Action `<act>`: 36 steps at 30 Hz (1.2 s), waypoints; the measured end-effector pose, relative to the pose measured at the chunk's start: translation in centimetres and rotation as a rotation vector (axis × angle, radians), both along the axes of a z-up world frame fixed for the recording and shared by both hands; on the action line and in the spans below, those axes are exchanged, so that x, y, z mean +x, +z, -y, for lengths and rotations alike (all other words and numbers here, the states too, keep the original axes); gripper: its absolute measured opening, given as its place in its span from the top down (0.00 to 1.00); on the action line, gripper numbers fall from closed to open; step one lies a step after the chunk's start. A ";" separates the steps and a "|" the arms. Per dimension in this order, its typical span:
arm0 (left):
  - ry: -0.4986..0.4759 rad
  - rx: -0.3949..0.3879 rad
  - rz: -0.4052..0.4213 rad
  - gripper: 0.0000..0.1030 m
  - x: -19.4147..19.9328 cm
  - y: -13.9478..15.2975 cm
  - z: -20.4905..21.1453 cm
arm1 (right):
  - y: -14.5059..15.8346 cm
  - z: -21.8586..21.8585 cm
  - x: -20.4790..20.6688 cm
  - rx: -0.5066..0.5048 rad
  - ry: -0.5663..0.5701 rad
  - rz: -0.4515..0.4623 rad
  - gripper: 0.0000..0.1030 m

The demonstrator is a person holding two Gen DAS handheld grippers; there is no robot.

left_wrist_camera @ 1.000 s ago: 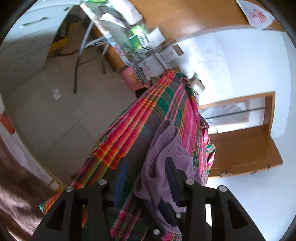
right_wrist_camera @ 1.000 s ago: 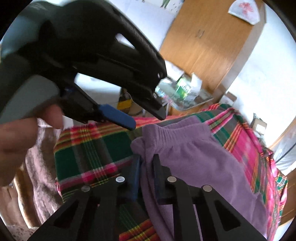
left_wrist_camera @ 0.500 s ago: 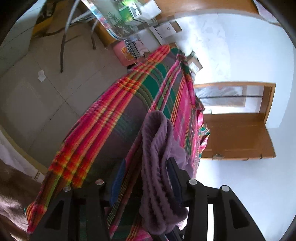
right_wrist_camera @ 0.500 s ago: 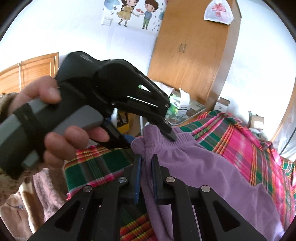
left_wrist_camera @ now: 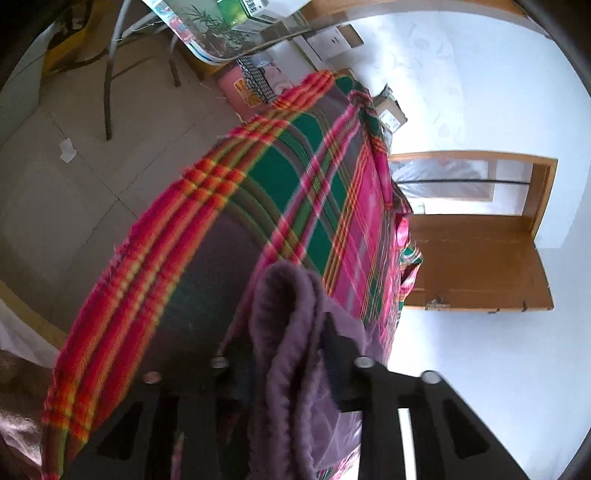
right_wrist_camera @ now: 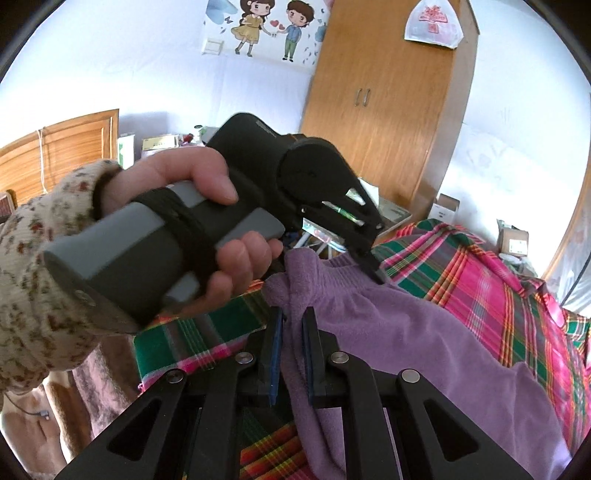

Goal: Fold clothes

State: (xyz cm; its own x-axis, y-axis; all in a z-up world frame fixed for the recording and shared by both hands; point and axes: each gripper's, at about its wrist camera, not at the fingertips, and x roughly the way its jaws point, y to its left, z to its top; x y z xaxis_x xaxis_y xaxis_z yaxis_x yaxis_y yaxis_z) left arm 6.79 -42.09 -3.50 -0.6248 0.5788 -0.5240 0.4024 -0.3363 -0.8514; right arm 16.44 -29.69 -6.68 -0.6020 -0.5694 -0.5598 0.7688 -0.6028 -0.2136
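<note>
Both my grippers are pinching the purple fleece garment: right gripper has its 2 fingers pressed together on a bunched edge right at its tips, and left gripper is clamped on a thick doubled roll of the same edge, fabric filling the gap between the fingers. In the right wrist view my left hand and the left tool sit just up and left of the right tips, its finger touching down on the same ribbed band, so the 2 pinch points are close together. The rest of the garment spreads ahead and right of the right gripper over the plaid cloth. My read on handling: light, soft, limp, thick pile, not slippery, not fragile; it will sag and bunch between grips, so take it at the ribbed band or corners, not mid-panel. Writing: nothing legible; the wall sticker shows 2 cartoon figures, and the boxes' print is too small to read.
</note>
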 end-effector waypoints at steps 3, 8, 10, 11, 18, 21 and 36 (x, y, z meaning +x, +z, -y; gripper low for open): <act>-0.003 -0.011 -0.016 0.83 -0.4 -0.1 0.2 | -0.3 0.3 -0.2 0.013 0.000 0.012 0.90; 0.008 -0.030 -0.069 0.86 -0.4 0.4 0.9 | -0.9 1.6 -0.6 0.037 0.011 0.035 0.91; 0.018 -0.057 -0.068 0.87 -0.3 0.5 1.2 | -0.9 2.1 -1.1 0.035 0.012 0.054 0.91; 0.016 -0.063 -0.061 0.87 -0.3 0.4 1.2 | -1.0 2.4 -1.3 0.038 0.010 0.066 0.91; 0.015 -0.061 -0.059 0.87 -0.2 -0.3 1.5 | -2.0 3.2 -2.0 0.075 0.006 0.110 0.91; 0.008 -0.074 -0.059 0.87 -0.1 -0.3 1.3 | -2.2 3.1 -2.5 0.073 0.002 0.138 0.91; -0.024 -0.209 -0.124 0.87 -0.3 5.6 -2.0 | 0.3 0.5 -2.7 -0.055 -0.010 0.106 0.91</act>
State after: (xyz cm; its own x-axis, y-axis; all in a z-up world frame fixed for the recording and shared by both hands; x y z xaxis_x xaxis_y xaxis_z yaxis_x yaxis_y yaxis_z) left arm 6.53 -40.07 2.09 -0.6794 0.4817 -0.5536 0.2884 -0.5184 -0.8050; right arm 13.70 -30.18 -6.37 -0.5473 -0.5953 -0.5883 0.7789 -0.6194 -0.0978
